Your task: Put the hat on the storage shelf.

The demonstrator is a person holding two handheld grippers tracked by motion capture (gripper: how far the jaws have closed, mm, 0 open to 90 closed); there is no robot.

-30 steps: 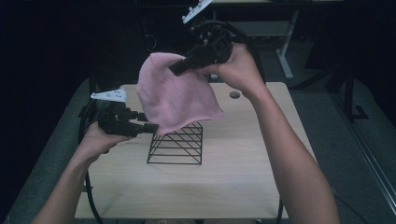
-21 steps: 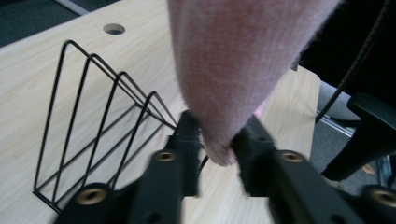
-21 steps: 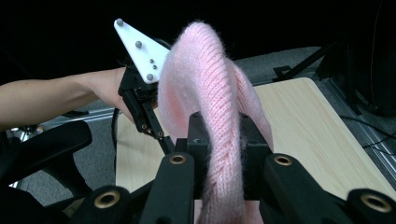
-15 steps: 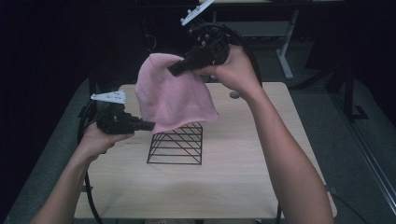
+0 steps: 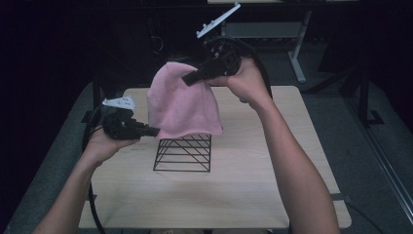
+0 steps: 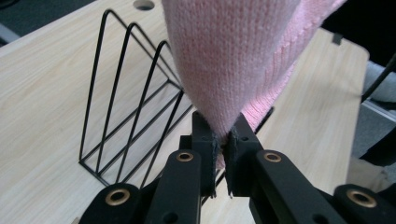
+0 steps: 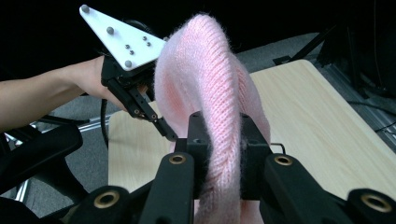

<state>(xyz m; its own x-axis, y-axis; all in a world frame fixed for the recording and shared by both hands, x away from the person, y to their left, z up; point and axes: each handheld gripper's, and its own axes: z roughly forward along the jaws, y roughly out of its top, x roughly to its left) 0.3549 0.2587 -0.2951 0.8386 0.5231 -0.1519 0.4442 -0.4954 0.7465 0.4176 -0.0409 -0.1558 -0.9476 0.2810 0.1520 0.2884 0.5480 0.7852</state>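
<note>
Overhead: pink knitted cloth (image 5: pixel 182 105) held aloft between two grippers above a black wire rack (image 5: pixel 183 152) on the wooden table (image 5: pixel 243 195); right gripper (image 5: pixel 190 78) pinches its upper edge, left gripper (image 5: pixel 155 130) its lower corner. Left gripper view: jaws have just been closing and now clamp the cloth's corner, which rises directly from between them, the rack lying beyond to their left. Right gripper view: jaws narrowed on a gathered fold of knit; the other gripper stands beyond, to their left.
</note>
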